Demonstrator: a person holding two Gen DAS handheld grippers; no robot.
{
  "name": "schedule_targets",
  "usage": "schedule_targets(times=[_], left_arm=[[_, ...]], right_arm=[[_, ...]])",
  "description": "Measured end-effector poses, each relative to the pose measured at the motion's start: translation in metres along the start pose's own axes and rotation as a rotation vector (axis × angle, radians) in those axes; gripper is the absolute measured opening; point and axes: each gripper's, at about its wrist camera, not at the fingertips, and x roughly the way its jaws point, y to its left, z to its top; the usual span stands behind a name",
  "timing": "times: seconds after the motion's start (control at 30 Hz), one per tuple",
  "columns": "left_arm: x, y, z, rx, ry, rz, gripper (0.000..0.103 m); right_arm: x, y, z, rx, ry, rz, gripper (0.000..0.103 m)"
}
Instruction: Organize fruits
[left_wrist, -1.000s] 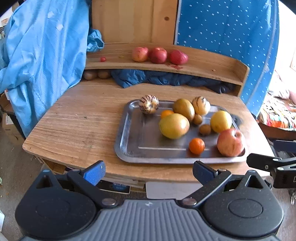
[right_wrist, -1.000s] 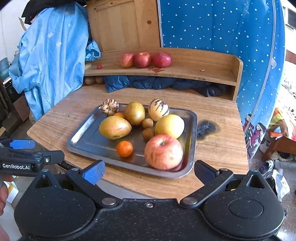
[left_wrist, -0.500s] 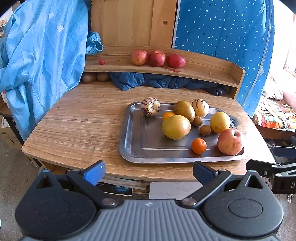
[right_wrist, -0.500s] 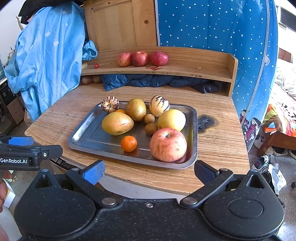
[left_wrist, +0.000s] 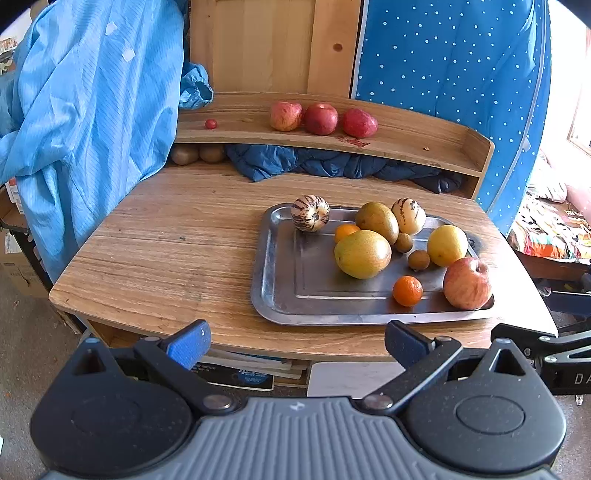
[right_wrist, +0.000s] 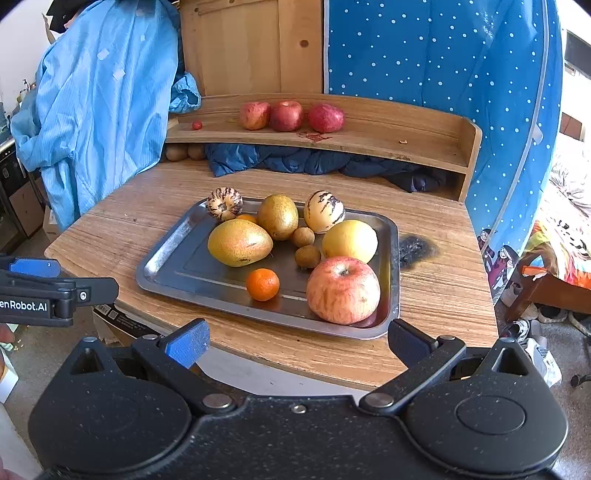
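Apple (right_wrist: 342, 290) at tray's (right_wrist: 162, 254) 5 o'clock | firm, smooth, likely heavy: grip its widest middle | right gripper (right_wrist: 295, 341) and left gripper (left_wrist: 295, 341) fingers apart, empty

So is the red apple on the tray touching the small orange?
No, the red apple sits apart from the small orange, with bare tray between them.
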Motion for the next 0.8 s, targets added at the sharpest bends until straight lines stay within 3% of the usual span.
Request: schedule_targets(times=[0.8], left_arm=[[0.007, 0.0003, 0.0028, 0.004, 0.011, -0.007, 0.102]], right_arm=[[0.0048, -0.0033, 0.0009, 0.009, 0.016, -0.003, 0.102]])
